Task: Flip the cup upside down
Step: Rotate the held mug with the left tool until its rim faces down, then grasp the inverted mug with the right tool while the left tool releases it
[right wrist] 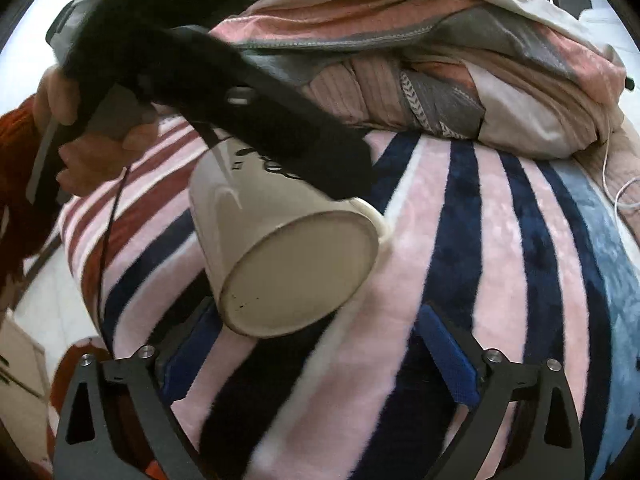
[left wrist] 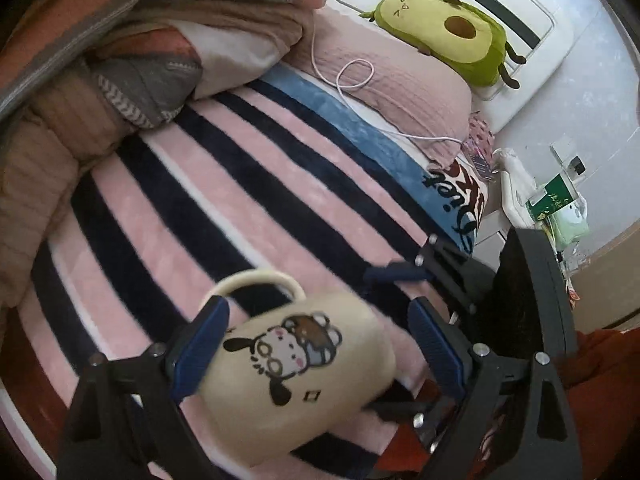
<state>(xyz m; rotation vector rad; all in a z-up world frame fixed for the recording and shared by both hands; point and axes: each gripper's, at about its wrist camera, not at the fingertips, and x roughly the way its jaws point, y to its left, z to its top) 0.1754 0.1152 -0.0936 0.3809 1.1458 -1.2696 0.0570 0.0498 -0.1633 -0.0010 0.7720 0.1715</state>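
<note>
The cream cup (left wrist: 296,376) is up off the bed (left wrist: 240,200), tipped well over on its side, with its flat base (right wrist: 300,272) facing the right gripper's camera and its handle (left wrist: 256,280) pointing away across the striped blanket (right wrist: 480,240). The left gripper (left wrist: 316,354) seems to be carrying it: one blue pad presses against the cup's wall near the handle, though the other pad stands a little clear of the body, so I cannot say for sure that the jaws are clenched on it. The right gripper (right wrist: 320,356) hangs just beneath the cup with its jaws spread wide and nothing between them; in the left view its fingers look to reach in around the mouth end, but that part is blurred.

To my eye the turning itself is under way, about half done, since the cup lies roughly sideways rather than mouth down. What remains calls for more rotation until the rim faces the blanket, then a gentle lowering near the bed's front edge. The plush surface is soft and uneven, so the rim should settle flat before anything lets go.
</note>
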